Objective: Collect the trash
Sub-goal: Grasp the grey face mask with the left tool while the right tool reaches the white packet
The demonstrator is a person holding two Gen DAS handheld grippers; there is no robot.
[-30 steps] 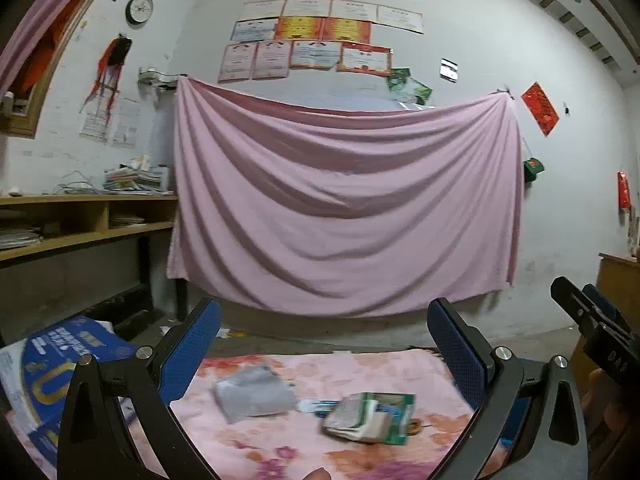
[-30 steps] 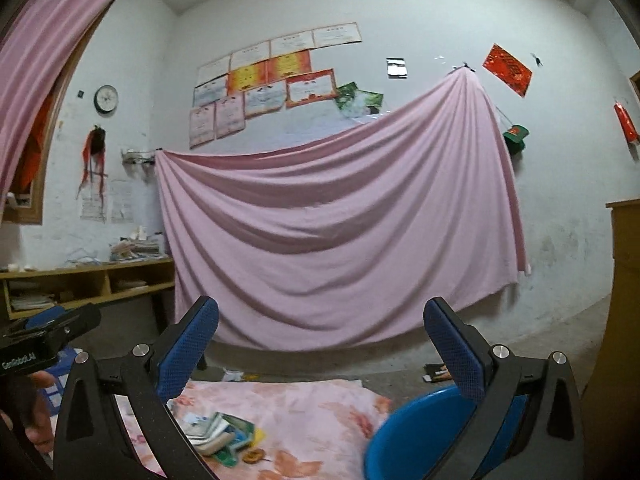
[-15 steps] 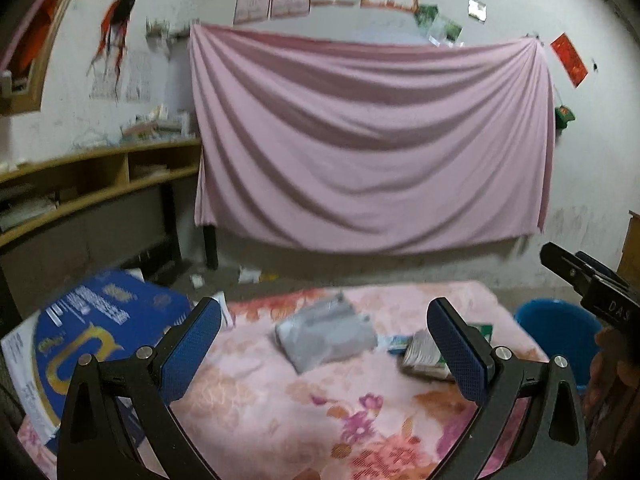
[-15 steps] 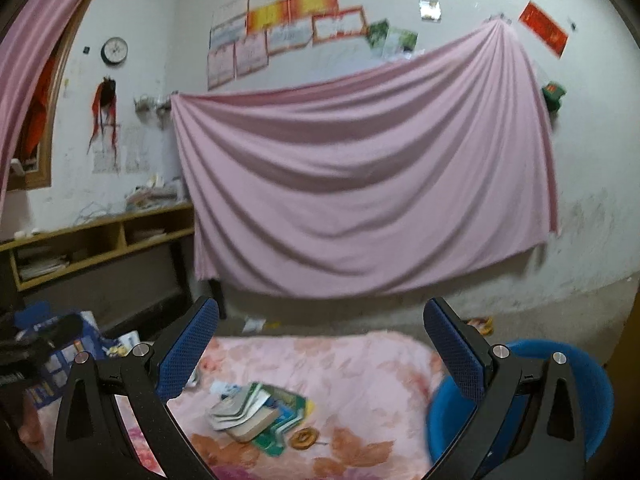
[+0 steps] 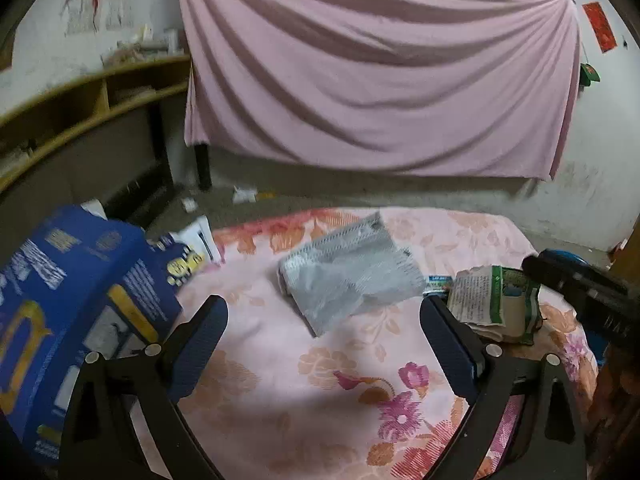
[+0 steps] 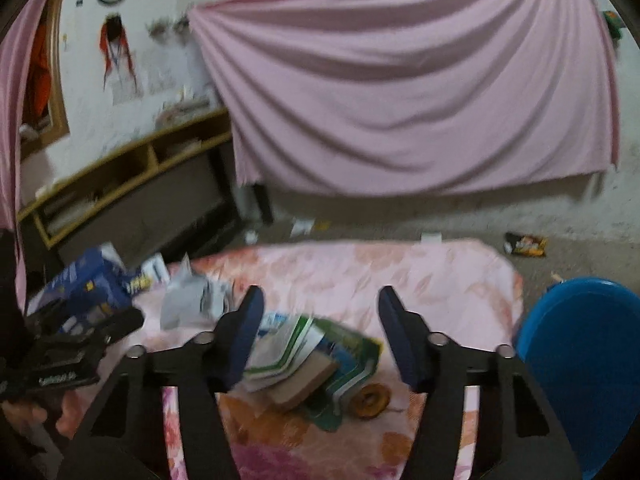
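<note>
Left gripper (image 5: pixel 322 330): jaws standing wide, closing slightly, nothing between them, hovering over the flowered table (image 5: pixel 352 392) short of a crumpled grey bag (image 5: pixel 348 276) lying mid-table. Right gripper (image 6: pixel 320 330): jaws closing, half apart, pads not pressing anything, hanging above a pile of green wrappers and papers (image 6: pixel 316 356), which is lying beside a small brown ring (image 6: pixel 372 400). Blue bin (image 6: pixel 584 360) standing right of the table; blue box (image 5: pixel 68 312) leaning at its left edge

The blue basin (image 6: pixel 580 360) runs off the frame's right edge — shelf contents (image 6: pixel 120 184) blurred.
</note>
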